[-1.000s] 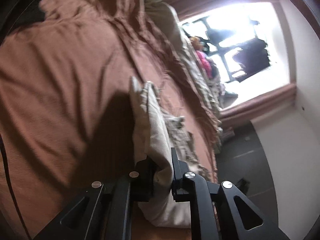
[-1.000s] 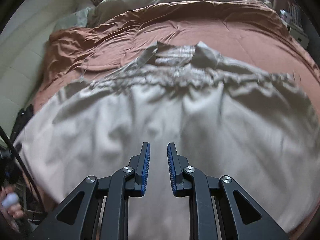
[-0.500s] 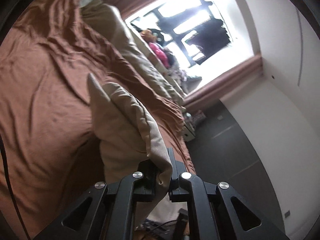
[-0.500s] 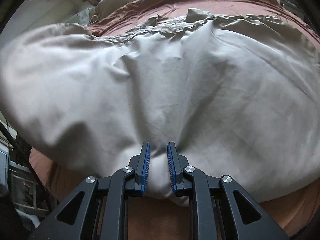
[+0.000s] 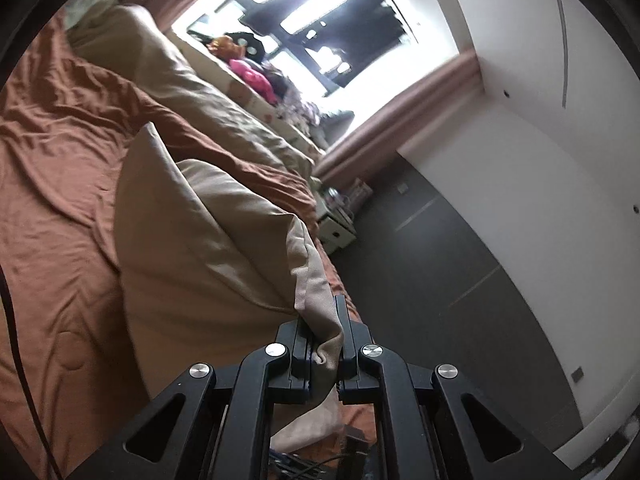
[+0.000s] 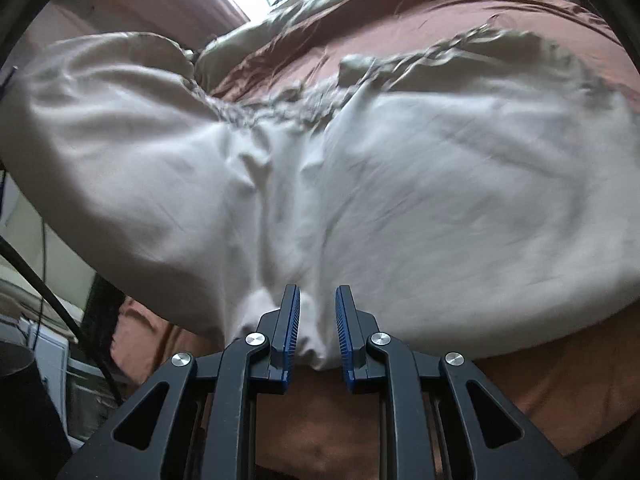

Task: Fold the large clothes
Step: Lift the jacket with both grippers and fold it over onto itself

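Note:
A large beige garment [image 6: 400, 200] lies over a bed with a rust-brown cover [image 6: 560, 380]. In the left wrist view my left gripper [image 5: 324, 344] is shut on a bunched edge of the beige garment [image 5: 200, 240] and holds it lifted above the bed. In the right wrist view my right gripper [image 6: 316, 328] has a fold of the garment's near hem between its blue pads [image 6: 292, 320]. The jaws stand a little apart around the cloth, which is lifted with them. The garment's far collar end still rests on the bed.
The brown bed cover [image 5: 52, 200] stretches left. Beige pillows [image 5: 168, 72] and a bright window [image 5: 320, 20] are at the far end. A white bedside cabinet [image 5: 336, 228], dark floor [image 5: 440, 280] and a white wall lie to the right. Black cables [image 6: 52, 292] hang at the left.
Both grippers have risen, lifting the garment's near edge off the bed. The left camera has swung from the bed surface toward the window and wall. The cloth now billows up.

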Available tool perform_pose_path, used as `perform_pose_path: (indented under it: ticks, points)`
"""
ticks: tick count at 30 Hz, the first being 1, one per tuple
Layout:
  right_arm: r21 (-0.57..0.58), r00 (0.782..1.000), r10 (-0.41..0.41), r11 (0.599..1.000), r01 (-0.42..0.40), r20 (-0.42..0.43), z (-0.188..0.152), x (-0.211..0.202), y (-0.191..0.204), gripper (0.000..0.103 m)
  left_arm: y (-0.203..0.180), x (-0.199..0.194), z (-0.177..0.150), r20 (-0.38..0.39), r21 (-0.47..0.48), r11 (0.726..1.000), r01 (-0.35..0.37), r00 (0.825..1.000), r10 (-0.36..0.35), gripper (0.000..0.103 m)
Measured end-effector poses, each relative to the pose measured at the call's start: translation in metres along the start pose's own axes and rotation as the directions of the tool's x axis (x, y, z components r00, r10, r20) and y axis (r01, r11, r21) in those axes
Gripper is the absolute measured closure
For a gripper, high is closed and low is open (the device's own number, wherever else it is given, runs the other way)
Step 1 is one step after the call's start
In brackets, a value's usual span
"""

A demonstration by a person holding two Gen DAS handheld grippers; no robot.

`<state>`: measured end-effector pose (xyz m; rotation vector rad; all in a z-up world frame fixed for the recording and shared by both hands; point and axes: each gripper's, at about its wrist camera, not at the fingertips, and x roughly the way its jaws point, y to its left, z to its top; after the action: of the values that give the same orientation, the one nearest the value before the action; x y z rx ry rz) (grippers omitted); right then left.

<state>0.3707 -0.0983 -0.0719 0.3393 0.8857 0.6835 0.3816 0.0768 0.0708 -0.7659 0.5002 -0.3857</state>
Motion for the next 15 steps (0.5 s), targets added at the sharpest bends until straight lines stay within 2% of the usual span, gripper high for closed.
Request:
perform_pose_path:
  ticks: [3, 9, 12, 15]
  points:
    - [0.033, 0.999, 0.007, 0.999, -0.009, 0.048, 0.002, -0.029, -0.022, 0.081, -0.017, 0.026, -0.002, -0.038, 0.023, 1.000, 0.015, 0.999, -0.014, 0.095]
    - [0.119, 0.988, -0.017, 0.993, -0.002, 0.155, -0.004, -0.079, -0.072, 0.080, -0.047, 0.083, -0.014, -0.121, 0.056, 0.998, 0.032, 0.992, -0.025, 0.095]
    - [0.172, 0.980, -0.040, 0.985, 0.006, 0.195, -0.011, -0.103, -0.104, 0.080, -0.056, 0.123, -0.026, -0.180, 0.064, 0.997, 0.035, 0.983, -0.023, 0.095]
    - [0.208, 0.975, -0.068, 0.978, 0.022, 0.214, -0.019, -0.120, -0.123, 0.080, -0.061, 0.176, -0.050, -0.272, 0.060, 0.998, 0.032, 0.962, -0.014, 0.095]
